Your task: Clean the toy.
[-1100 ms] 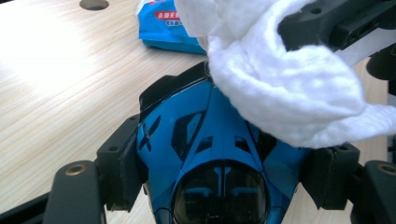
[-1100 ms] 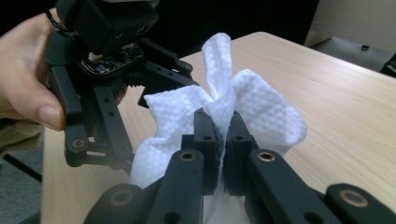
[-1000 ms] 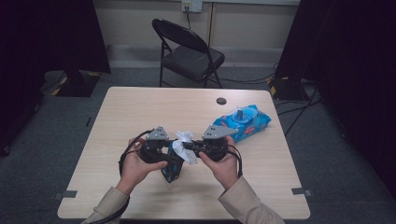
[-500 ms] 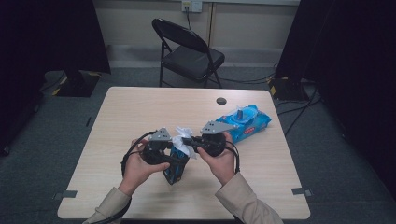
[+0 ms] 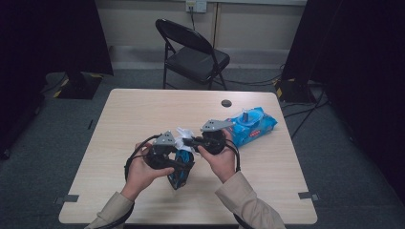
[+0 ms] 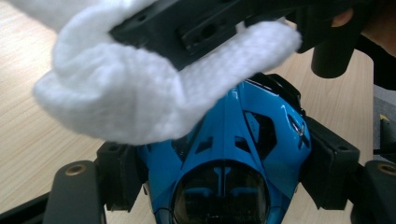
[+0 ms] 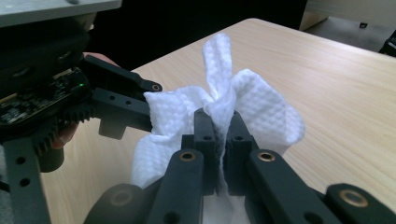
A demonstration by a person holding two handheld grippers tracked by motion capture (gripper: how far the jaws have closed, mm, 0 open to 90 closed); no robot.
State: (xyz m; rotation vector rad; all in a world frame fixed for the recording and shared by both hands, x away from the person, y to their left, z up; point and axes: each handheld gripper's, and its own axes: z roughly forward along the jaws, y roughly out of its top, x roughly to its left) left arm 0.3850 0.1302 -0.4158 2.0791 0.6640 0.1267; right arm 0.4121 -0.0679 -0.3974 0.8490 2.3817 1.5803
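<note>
Near the front middle of the table, both hands meet above the wood. Left gripper clamps a blue toy car by its flanks, one pad on each side, nose pointing away from its camera; in the high view the car hangs nose-down below the hand. Right gripper has its jaws pinched together on a bunched white wipe, the cloth puffing out around the tips. In the left gripper view the wipe sits against the car's front end, touching or just above the bodywork; cannot tell which. A blue wipes pack lies on the table to the right, well apart. Step in hand, by my reading: wiping the car clean, cloth at the nose. Next move likely calls for dragging the wipe back along the hood and roof with light pressure while the left grip holds the car steady; too hard a push could twist the car between the pads.
</note>
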